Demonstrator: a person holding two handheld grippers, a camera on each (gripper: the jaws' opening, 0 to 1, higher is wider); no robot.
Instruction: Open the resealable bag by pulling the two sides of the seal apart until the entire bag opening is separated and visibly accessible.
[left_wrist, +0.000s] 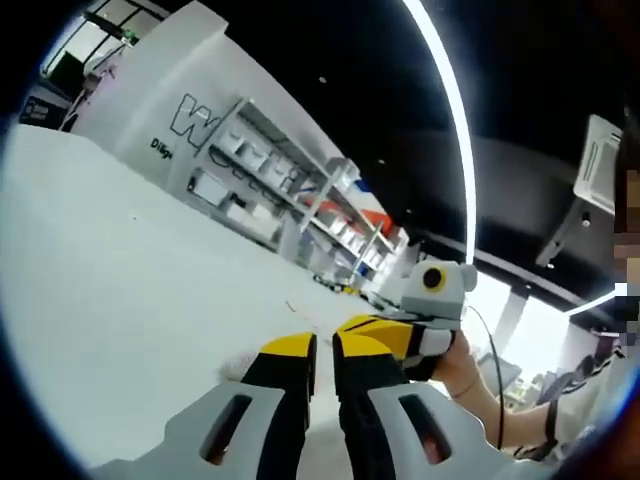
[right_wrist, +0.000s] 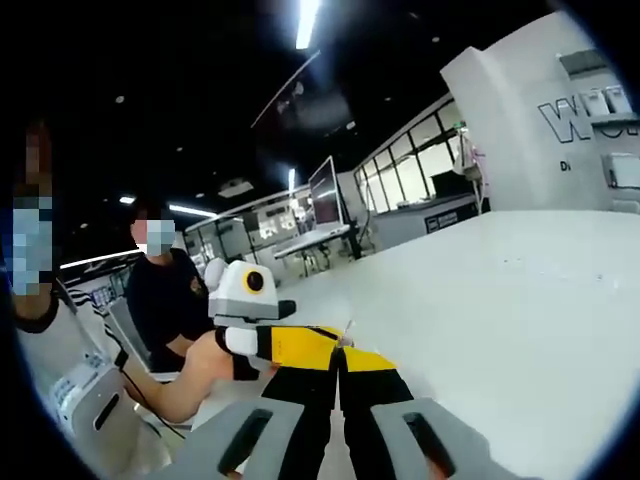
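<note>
- Left gripper (left_wrist: 325, 345) in its own view: jaws come up from 6 o'clock, yellow tips v. close, just a thin dark gap. We can't tell if anything is pinched there.
- Right gripper (right_wrist: 340, 352) in its own view: jaws pressed side by side, only a thin line between. We can't tell what's in it either.
- The 2 grippers meet tip to tip over the white table (left_wrist: 120, 260). In the left gripper view the right one comes in from 3 o'clock, held by a hand (left_wrist: 462, 362).
- In the right gripper view the left one comes in from 9 o'clock.
- Bag: too see-through, so we can't say where it is. There's a tiny thin bit (right_wrist: 347, 328) sticking up at 12 o'clock of the touching tips; maybe the bag, not sure.
- Shelves (left_wrist: 280, 190) stand at 12 o'clock past the table.
- A person in a dark top (right_wrist: 165, 290) sits at 9 o'clock.
</note>
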